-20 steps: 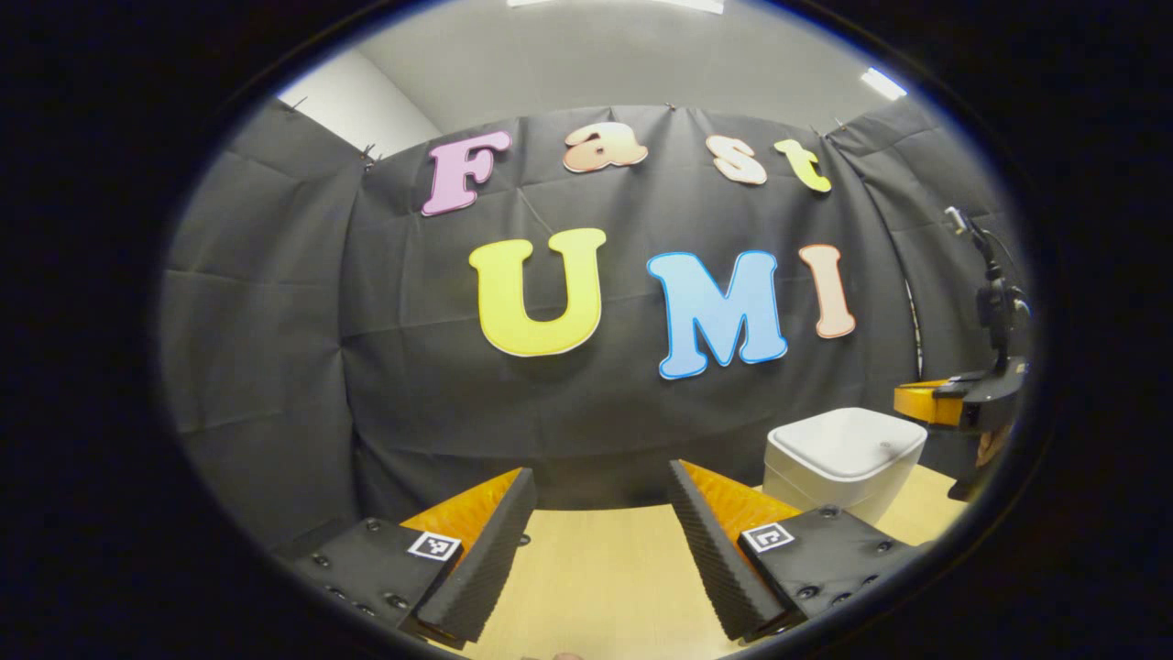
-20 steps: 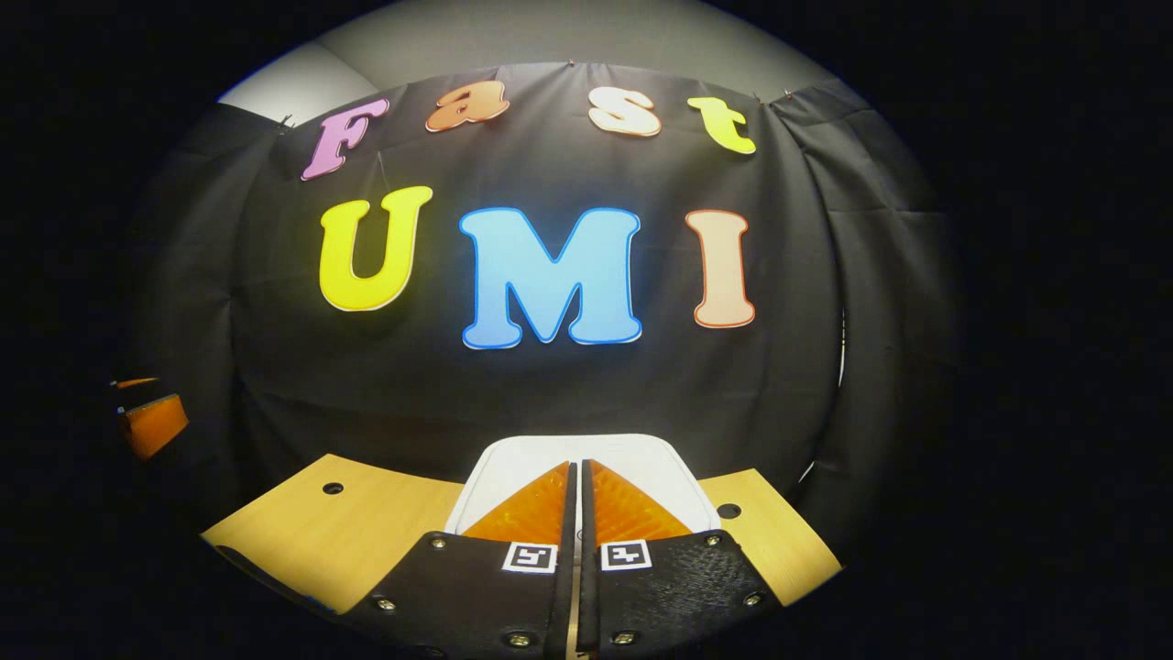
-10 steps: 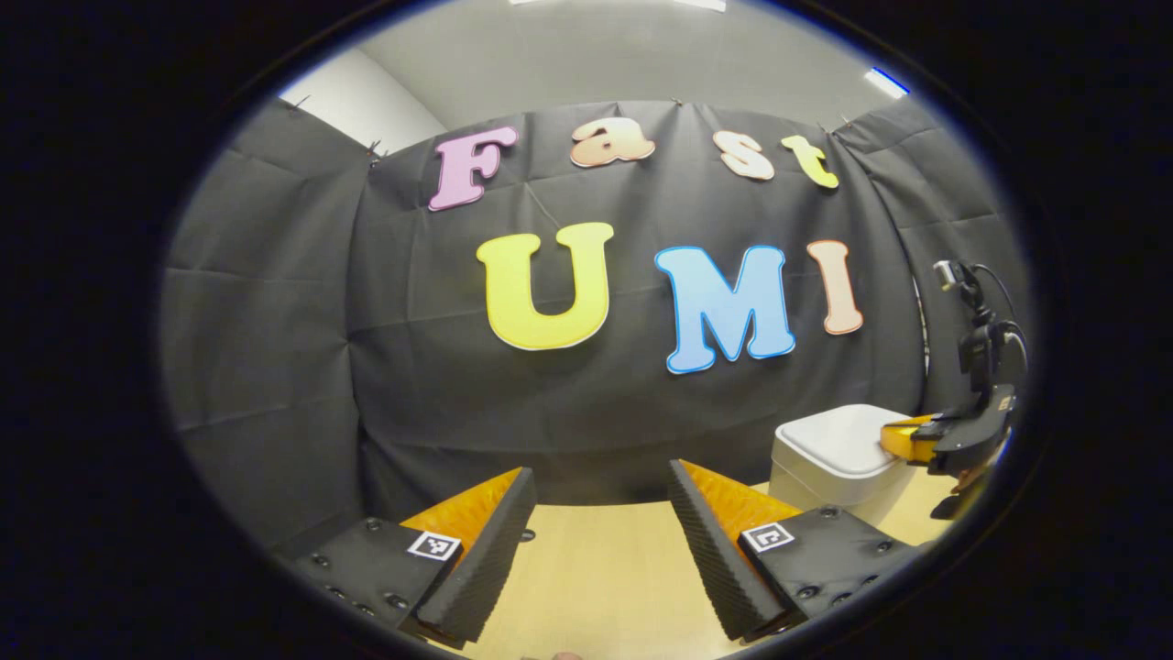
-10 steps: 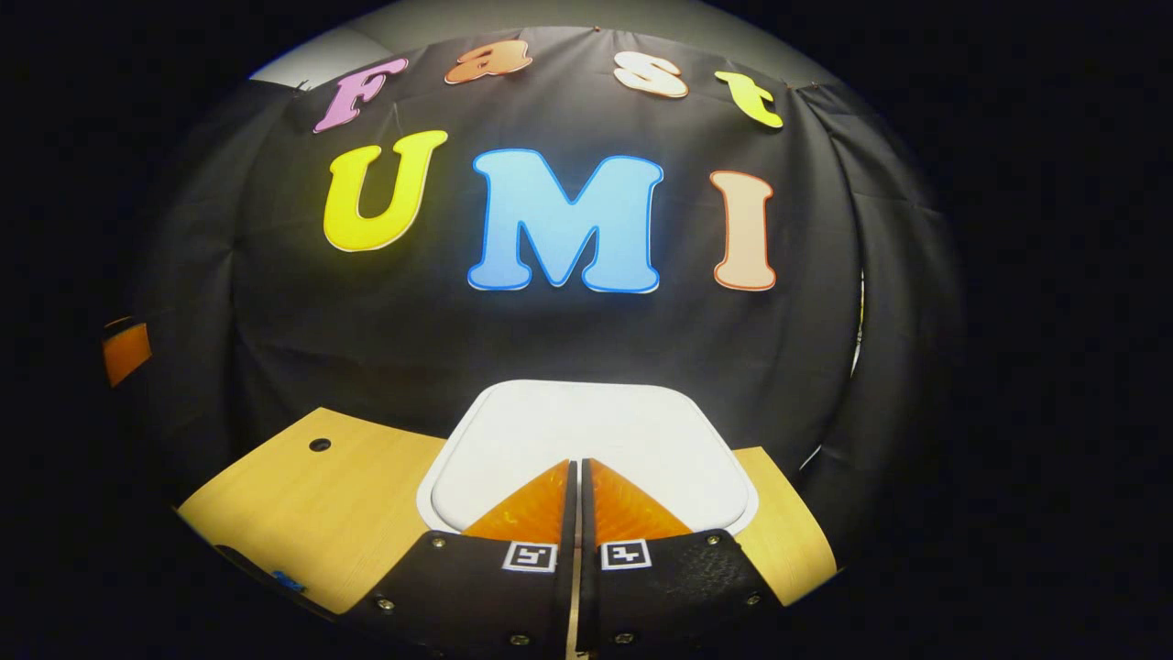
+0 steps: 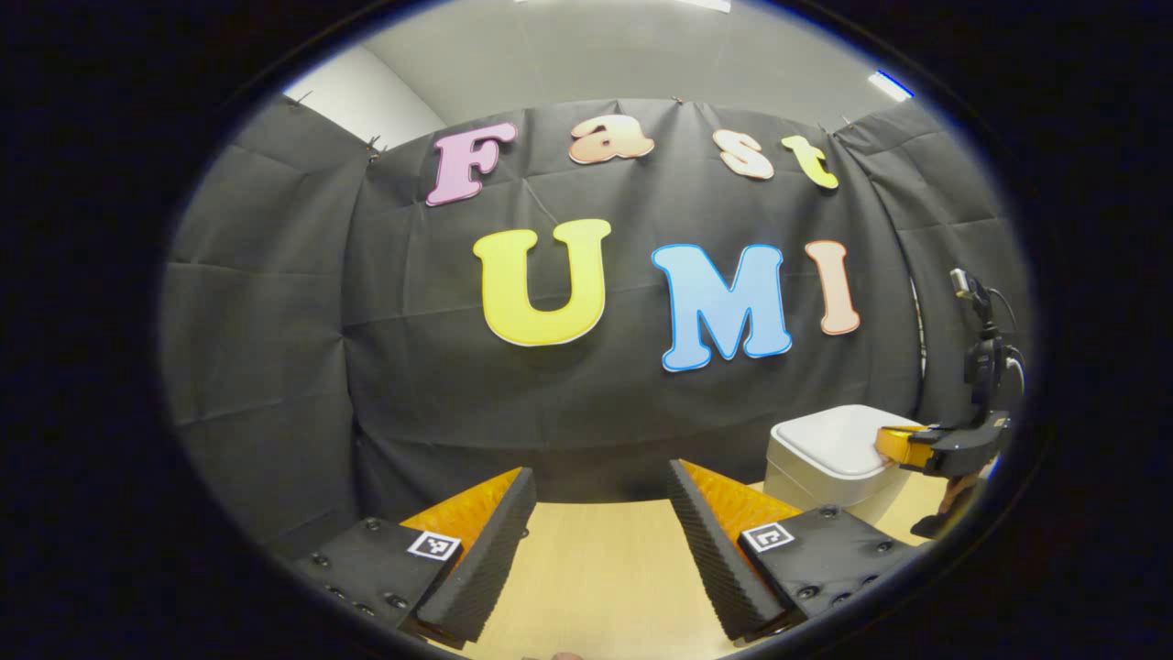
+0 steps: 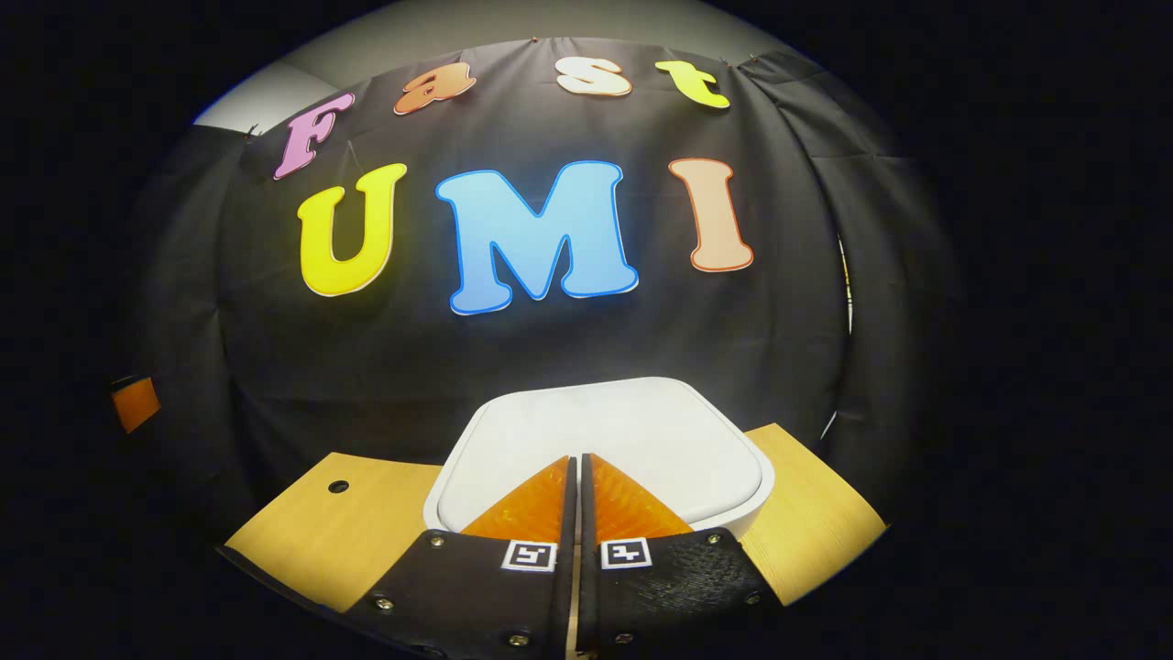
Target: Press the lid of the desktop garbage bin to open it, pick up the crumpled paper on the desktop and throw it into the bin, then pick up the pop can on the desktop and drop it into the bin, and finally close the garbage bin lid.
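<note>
Right tool [image 6: 578, 461]: fingers pressed together on nothing, tips over the near edge of the bin lid [image 6: 623, 431], contact not discernible; since half a second ago, swung a little, lid now skewed toward 1 o'clock. Left tool [image 5: 600, 477]: wide open, empty, hovering over bare tabletop [image 5: 596, 568], pose barely changed. White garbage bin [image 5: 825, 472] at 3 o'clock in the left gripper view, lid closed, right tool [image 5: 893, 443] at its right rim, slightly lower than before
</note>
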The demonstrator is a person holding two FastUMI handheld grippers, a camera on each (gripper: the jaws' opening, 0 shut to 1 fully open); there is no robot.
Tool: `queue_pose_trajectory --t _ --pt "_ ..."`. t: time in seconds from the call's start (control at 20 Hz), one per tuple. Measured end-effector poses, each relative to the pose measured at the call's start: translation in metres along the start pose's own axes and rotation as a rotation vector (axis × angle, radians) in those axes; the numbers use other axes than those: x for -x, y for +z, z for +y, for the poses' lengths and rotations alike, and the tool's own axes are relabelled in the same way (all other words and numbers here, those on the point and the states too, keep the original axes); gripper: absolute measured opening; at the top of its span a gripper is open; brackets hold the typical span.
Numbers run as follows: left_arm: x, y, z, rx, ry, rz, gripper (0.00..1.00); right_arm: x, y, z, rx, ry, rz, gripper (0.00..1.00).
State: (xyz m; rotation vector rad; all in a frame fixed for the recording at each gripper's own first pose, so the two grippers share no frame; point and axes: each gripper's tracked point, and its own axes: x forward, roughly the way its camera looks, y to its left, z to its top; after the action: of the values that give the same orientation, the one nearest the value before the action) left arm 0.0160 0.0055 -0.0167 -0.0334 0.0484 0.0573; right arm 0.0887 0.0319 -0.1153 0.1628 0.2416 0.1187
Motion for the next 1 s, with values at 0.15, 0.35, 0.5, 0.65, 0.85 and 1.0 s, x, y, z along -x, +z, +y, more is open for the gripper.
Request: queue_pose_trajectory --t 0.15,0.35,0.5,0.65,0.85,1.0 --pt "-0.001 -0.001 -0.001 0.01 -0.005 0.004 0.84 0.0 -0.002 -0.003 0.014 0.01 0.015 0.04" --pt "-0.002 -0.003 0.001 0.018 -0.007 0.008 0.95 -0.001 0.004 -0.001 0.028 0.018 0.003 0.04" --pt "-0.003 -0.002 0.002 0.018 -0.007 0.004 1.0 -0.001 0.011 -0.001 0.05 0.008 0.023 0.04" --pt "-0.004 -0.002 0.001 0.023 -0.011 0.005 0.95 0.005 0.026 0.002 0.054 0.003 0.007 0.04" --pt "-0.004 -0.002 0.003 0.034 -0.021 0.001 0.85 0.014 0.067 0.004 0.048 0.01 -0.077 0.04" --pt "0.0 -0.004 0.005 0.028 -0.027 0.002 0.85 0.021 0.084 0.005 0.05 0.008 -0.111 0.03"
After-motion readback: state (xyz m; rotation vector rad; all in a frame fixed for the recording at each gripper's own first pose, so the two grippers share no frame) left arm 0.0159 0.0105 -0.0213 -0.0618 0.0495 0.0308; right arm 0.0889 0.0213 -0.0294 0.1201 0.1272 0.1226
